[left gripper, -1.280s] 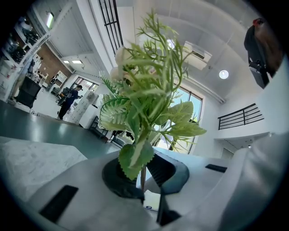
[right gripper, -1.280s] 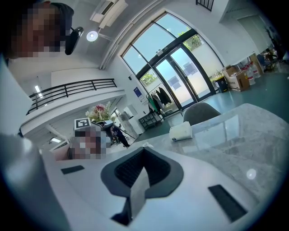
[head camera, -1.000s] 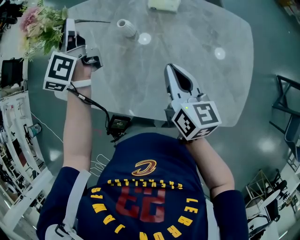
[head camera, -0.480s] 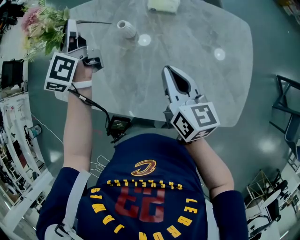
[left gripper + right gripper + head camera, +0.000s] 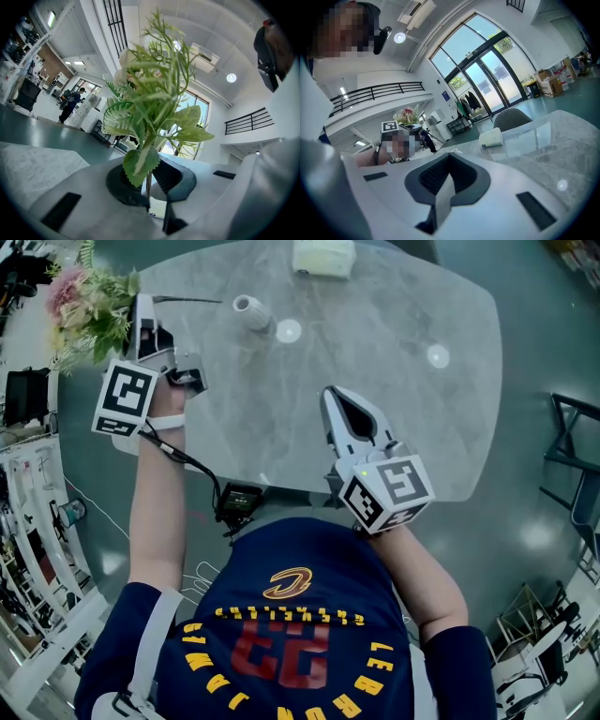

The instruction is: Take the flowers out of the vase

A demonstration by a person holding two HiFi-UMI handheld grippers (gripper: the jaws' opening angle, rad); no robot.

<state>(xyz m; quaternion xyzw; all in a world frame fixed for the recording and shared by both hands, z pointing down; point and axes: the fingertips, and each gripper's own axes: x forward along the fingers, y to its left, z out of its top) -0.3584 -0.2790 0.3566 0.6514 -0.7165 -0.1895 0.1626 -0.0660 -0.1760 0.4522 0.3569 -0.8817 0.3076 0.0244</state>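
Left tool (image 5: 141, 304) is clamped on the thin stem of the flowers (image 5: 82, 302); in the left gripper view the stem stands between the two jaws of this tool (image 5: 154, 202) and the jaws press on it from both sides. Green leaves and pale blossoms of the flowers (image 5: 151, 101) rise above the jaws and fill the middle of that view. In the head view the bunch is outside the vase (image 5: 251, 311), past the left edge of the tabletop (image 5: 394, 381), with pink and cream heads pointing away from the person. One dark stem end reaches from the left tool over the tabletop toward the vase; it ends near the vase but does not touch it. The vase is white and ribbed, and it is on the far left part of the tabletop, well apart from both tools.

The right tool (image 5: 330, 397) is over the near part of the tabletop, and its jaws are together with nothing between them, as the right gripper view shows (image 5: 449, 161). A pale box (image 5: 323, 256) lies at the far edge of the tabletop.
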